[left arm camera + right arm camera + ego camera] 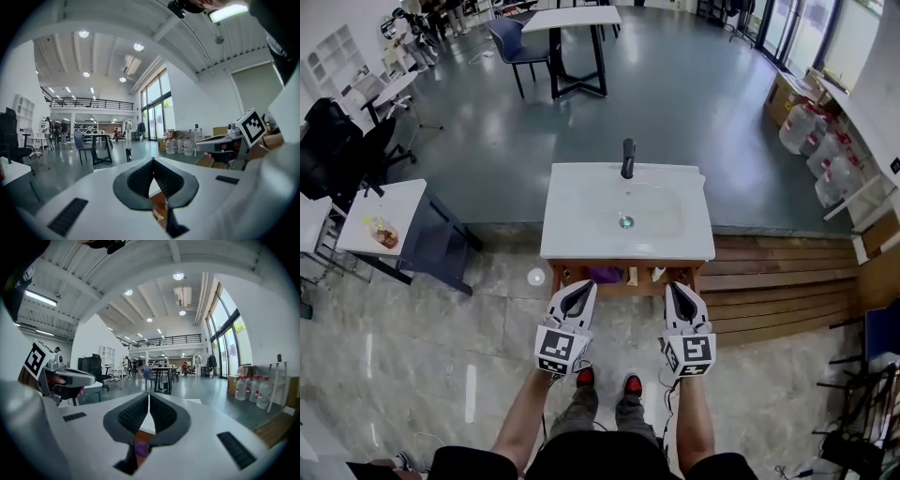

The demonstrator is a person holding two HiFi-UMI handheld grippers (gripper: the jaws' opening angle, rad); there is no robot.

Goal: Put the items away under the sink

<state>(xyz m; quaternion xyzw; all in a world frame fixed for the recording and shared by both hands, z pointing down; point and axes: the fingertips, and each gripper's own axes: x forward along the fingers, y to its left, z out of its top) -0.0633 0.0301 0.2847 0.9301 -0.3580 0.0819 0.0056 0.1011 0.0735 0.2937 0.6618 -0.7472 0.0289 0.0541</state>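
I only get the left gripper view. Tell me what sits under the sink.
Observer: In the head view a purple thing lies on the wooden shelf under the sink.
Operator: Report the right gripper's jaws.
Observer: The right gripper has its jaws together, with nothing between them.
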